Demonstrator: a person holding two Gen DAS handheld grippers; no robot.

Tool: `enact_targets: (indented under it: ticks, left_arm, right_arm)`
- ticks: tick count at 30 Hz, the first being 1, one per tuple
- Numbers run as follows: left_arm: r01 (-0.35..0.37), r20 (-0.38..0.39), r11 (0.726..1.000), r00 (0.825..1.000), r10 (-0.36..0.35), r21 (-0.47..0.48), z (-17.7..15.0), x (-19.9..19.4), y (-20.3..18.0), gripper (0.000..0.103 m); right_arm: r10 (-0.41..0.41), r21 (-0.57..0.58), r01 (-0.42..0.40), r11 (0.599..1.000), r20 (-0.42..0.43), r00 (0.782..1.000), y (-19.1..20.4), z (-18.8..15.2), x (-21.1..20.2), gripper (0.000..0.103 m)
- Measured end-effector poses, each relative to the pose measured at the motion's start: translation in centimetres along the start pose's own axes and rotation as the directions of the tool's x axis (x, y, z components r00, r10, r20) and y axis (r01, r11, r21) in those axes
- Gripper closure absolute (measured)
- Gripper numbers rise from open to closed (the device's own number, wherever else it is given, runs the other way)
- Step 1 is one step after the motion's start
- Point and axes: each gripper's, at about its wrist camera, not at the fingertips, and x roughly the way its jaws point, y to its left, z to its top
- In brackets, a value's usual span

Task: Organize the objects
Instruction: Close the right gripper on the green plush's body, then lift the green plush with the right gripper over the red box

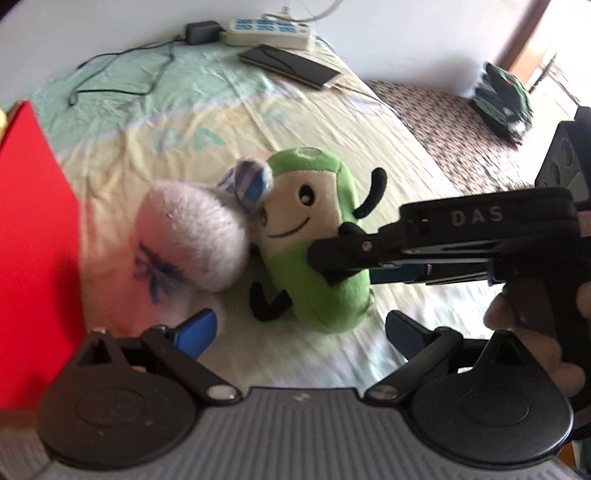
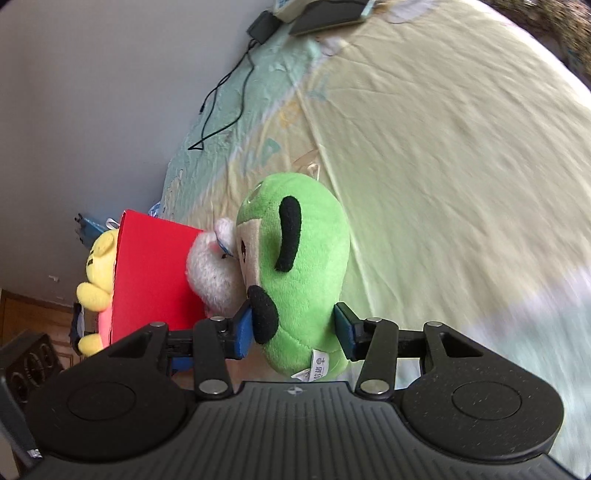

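Note:
A green plush toy [image 1: 317,236] with a smiling cream face and black limbs lies on the pale bedsheet [image 1: 369,133]. My right gripper [image 2: 295,332] is shut on the green plush toy [image 2: 306,258]; its blue pads press the lower body from both sides. In the left wrist view the right gripper [image 1: 332,262] reaches in from the right. A white fluffy plush [image 1: 192,240] leans against the green toy's face. My left gripper [image 1: 301,328] hovers open just in front of both toys, touching neither.
A red box [image 1: 33,240] stands at the left, with a yellow plush [image 2: 98,266] inside it. Along the far edge of the bed lie a power strip [image 1: 269,31], an adapter [image 1: 201,31] with its cable [image 1: 122,70], and a dark tablet [image 1: 291,64].

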Motion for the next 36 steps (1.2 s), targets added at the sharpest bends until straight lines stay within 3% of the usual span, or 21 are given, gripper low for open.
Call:
enact_targets:
  ticks: [5, 12, 17, 20, 22, 28, 36]
  left_arm:
    - [0.082, -0.043, 0.995, 0.996, -0.08, 0.054, -1.5, 0.7, -1.5, 0.005]
    - [0.168, -0.103, 0.981, 0.982, -0.158, 0.094, -2.4, 2.3, -3.2, 0.005]
    - [0.151, -0.103, 0.983, 0.985, -0.14, 0.107, -1.8, 2.9, -3.6, 0.005]
    - [0.153, -0.104, 0.984, 0.984, -0.143, 0.088, -1.3, 3.5, -3.5, 0.006]
    - [0.153, -0.106, 0.985, 0.984, -0.145, 0.076, -1.0, 3.8, -3.5, 0.01]
    - [0.121, -0.111, 0.989, 0.988, -0.112, 0.082, -0.7, 4.4, -3.8, 0.024]
    - [0.107, -0.057, 0.989, 0.993, -0.101, 0.099, -1.8, 1.5, -3.5, 0.026]
  right_arm:
    - [-0.012, 0.031, 0.013, 0.999, -0.032, 0.999, -0.9, -2.6, -1.6, 0.054]
    - [-0.039, -0.066, 0.037, 0.997, -0.026, 0.999, -0.1, -4.1, -2.1, 0.049]
    - [-0.053, -0.075, 0.056, 0.996, 0.048, 0.997, -0.2, -3.0, -2.4, 0.045]
    - [-0.031, -0.025, 0.032, 0.999, 0.044, 0.999, -1.0, -2.1, -1.6, 0.037]
    - [0.006, 0.01, -0.006, 1.0, 0.02, 1.0, -1.2, -1.9, -0.9, 0.044]
    - [0.0, -0.029, 0.001, 1.0, 0.022, 1.0, -0.3, -2.0, -0.6, 0.047]
    - [0.041, -0.116, -0.032, 0.993, 0.072, 0.997, 2.9, -4.2, -2.4, 0.048]
